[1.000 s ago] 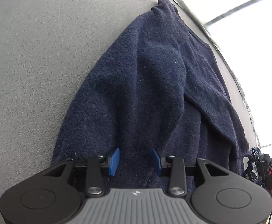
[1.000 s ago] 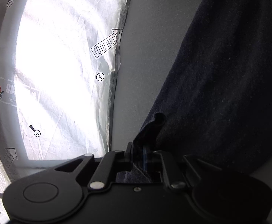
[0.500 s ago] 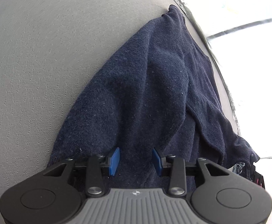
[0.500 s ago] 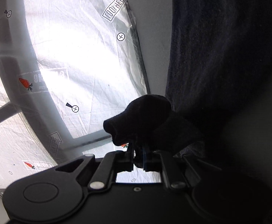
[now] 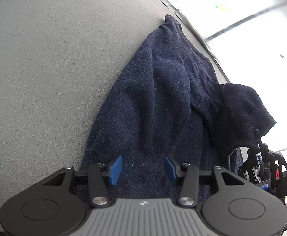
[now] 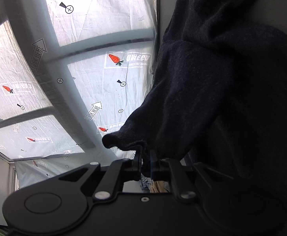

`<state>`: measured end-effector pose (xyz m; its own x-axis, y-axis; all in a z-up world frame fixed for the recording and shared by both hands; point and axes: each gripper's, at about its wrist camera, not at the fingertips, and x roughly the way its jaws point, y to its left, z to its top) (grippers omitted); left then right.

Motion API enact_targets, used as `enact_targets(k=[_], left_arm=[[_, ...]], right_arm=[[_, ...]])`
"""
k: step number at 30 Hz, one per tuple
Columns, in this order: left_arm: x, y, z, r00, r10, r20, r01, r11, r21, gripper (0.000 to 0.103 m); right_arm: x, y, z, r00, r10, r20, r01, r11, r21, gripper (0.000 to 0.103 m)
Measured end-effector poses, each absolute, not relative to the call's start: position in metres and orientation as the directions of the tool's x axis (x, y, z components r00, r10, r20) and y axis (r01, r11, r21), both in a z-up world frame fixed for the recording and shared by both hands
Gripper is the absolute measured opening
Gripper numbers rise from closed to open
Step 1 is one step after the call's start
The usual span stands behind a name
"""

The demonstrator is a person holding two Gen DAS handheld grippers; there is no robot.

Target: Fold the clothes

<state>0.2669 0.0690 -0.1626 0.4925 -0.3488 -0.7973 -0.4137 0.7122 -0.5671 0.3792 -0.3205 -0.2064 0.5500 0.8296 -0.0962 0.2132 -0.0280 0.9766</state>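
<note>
My left claw (image 5: pixel 142 169) hangs open over the near end of a dark navy sweater (image 5: pixel 155 106), its blue pads (image 5: pixel 116 167) spread apart with the knit showing between them and nothing pinched. The sweater lies on the grey worktop (image 5: pixel 45 78), along its right-hand side, stretching away from me to a narrow bunched tip near the far edge. It is a thick, fuzzy knit, flecked with pale lint, and it sits in soft lengthwise ridges rather than flat. One fold runs down the middle; to its right a second layer overlaps it.

My right claw (image 6: pixel 146 157) is closed on the sweater's edge, the cloth clamped between the two fingers with a small rounded nub of knit poking out to the left. From the left wrist view that claw (image 5: pixel 265 169) shows at the right, holding up a flap of the sweater clear of the worktop, the flap draping back down to the rest of the garment. From the right wrist view the raised cloth fills the right half in deep shadow. Beyond it is crinkled white plastic sheeting (image 6: pixel 96 86) printed with carrots and arrows
</note>
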Motion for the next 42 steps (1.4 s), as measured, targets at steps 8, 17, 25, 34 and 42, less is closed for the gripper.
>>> enact_targets(k=[8,17,25,34,42], left_arm=[[0.264,0.104,-0.157,0.475,-0.335,-0.814,-0.428,0.72,-0.547,0.055],[0.263,0.121,-0.161,0.439,-0.359,-0.824,-0.389,0.751,-0.534,0.055],[0.254,0.13,-0.163,0.415,-0.373,-0.83,-0.353,0.775,-0.524,0.055],[0.254,0.124,-0.167,0.387,-0.393,-0.834,-0.319,0.791,-0.521,0.056],[0.247,0.116,-0.168,0.378,-0.398,-0.836,-0.296,0.804,-0.516,0.059]], right_arm=[[0.366,-0.275,-0.209,0.467,0.875,-0.13,0.247,0.012,0.969,0.009],[0.337,-0.236,-0.212,0.395,0.889,-0.231,0.282,0.122,0.952,0.009],[0.324,-0.213,-0.221,0.398,0.876,-0.274,0.303,0.157,0.94,0.009],[0.317,-0.21,-0.222,0.392,0.85,-0.353,0.317,0.236,0.919,0.009],[0.31,-0.218,-0.233,0.355,0.839,-0.411,0.382,0.271,0.883,0.016]])
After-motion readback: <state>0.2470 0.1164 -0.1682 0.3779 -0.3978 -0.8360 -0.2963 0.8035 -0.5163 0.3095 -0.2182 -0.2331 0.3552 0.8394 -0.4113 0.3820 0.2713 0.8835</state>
